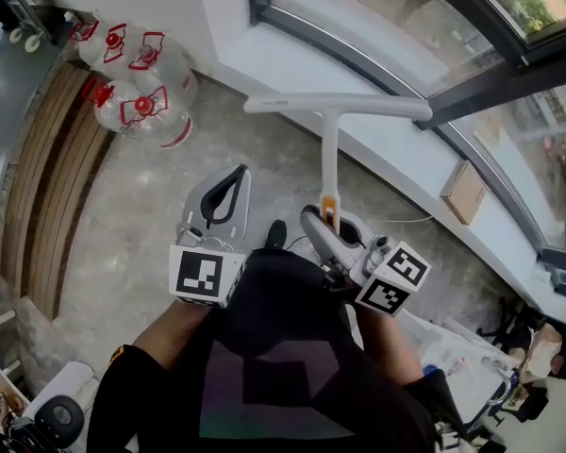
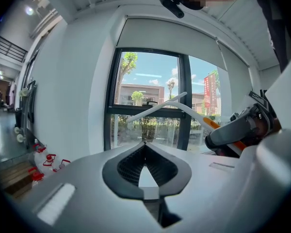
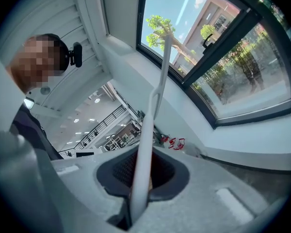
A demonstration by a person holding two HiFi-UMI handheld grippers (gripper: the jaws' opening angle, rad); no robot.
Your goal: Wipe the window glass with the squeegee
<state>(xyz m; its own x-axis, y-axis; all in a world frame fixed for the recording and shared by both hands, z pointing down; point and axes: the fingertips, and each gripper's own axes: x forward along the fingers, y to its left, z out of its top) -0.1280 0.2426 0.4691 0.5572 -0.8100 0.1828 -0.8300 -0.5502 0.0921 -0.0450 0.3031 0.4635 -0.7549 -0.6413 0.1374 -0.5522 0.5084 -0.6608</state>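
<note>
Far left, a cluster of clear plastic jugs (image 1: 137, 78) with red handles stands on the speckled grey floor (image 1: 141, 215). I count at least four, beside a strip of wooden slats (image 1: 47, 187).

Two tongs are in play. The left tongs (image 1: 230, 189) hang over the floor with the ribbed black pads meeting at the tips and nothing between them. Its marker cube (image 1: 206, 275) sits just behind.

There is one squeegee (image 1: 331, 111): white, smooth and T-shaped, with a long slim handle and a wide straight head bar. An orange band wraps the handle right by the grip. The head is out over the white sill (image 1: 292, 64), under the glass (image 1: 377, 17); I can't tell if it touches the pane.

The right tongs (image 1: 328, 219) are clamped on that handle, which runs straight up between the pads. The second cube (image 1: 396, 279) is beside them.

The window shows two panes split by a dark frame bar (image 1: 481, 92). Far right, one flat cardboard box (image 1: 464, 192) lies on the sill.
</note>
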